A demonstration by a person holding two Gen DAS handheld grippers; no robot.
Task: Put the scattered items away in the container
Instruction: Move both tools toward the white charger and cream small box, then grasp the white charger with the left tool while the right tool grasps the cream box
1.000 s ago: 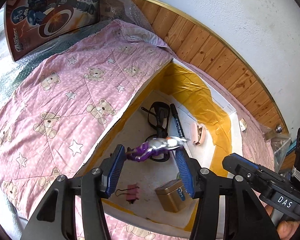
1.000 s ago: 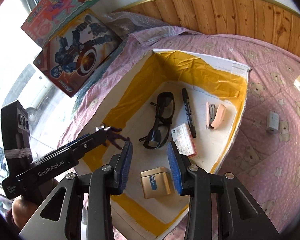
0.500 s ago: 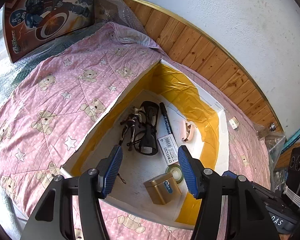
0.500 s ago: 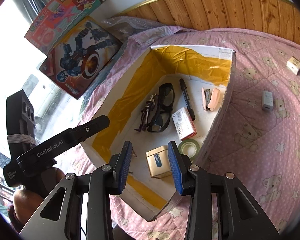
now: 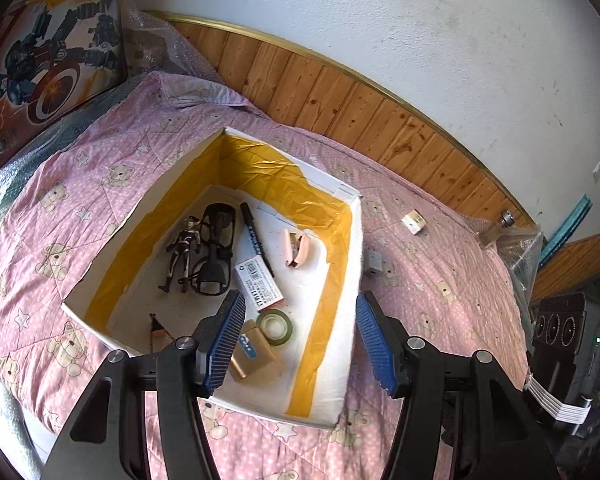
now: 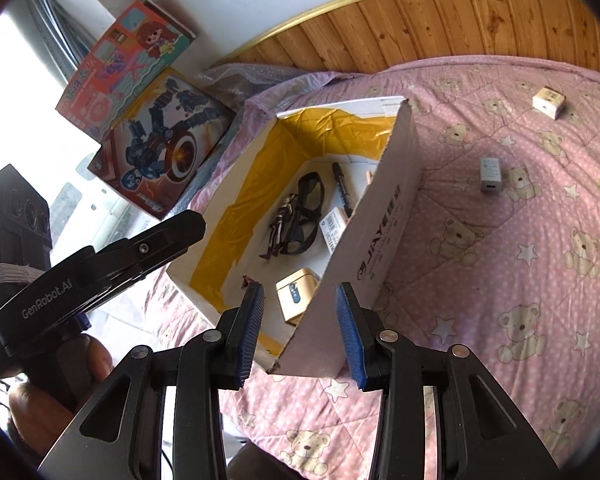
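A white cardboard box (image 5: 358,236) lined with yellow tape sits on the pink quilt. Inside lie a dark toy figure (image 5: 182,254), black glasses (image 5: 216,248), a marker (image 5: 256,240), a pink stapler (image 5: 296,247), a green tape roll (image 5: 275,326) and a gold tin (image 5: 256,356). My left gripper (image 5: 300,340) hovers open and empty above the box's near right corner. My right gripper (image 6: 300,336) is open and empty, straddling the box's near corner (image 6: 380,232). On the quilt outside the box lie a grey adapter (image 6: 491,175) and a small white cube (image 6: 549,101).
Wood panelling and a white wall run behind the bed. Two toy boxes (image 6: 160,140) lean at the far left. A clear plastic bag with a small bottle (image 5: 508,236) sits at the right edge. A hand (image 6: 60,392) holds the left gripper's handle.
The left gripper let go of the toy figure, which now lies in the box beside the glasses. Both grippers have drawn back from the box, the right one shifting toward its outer wall.
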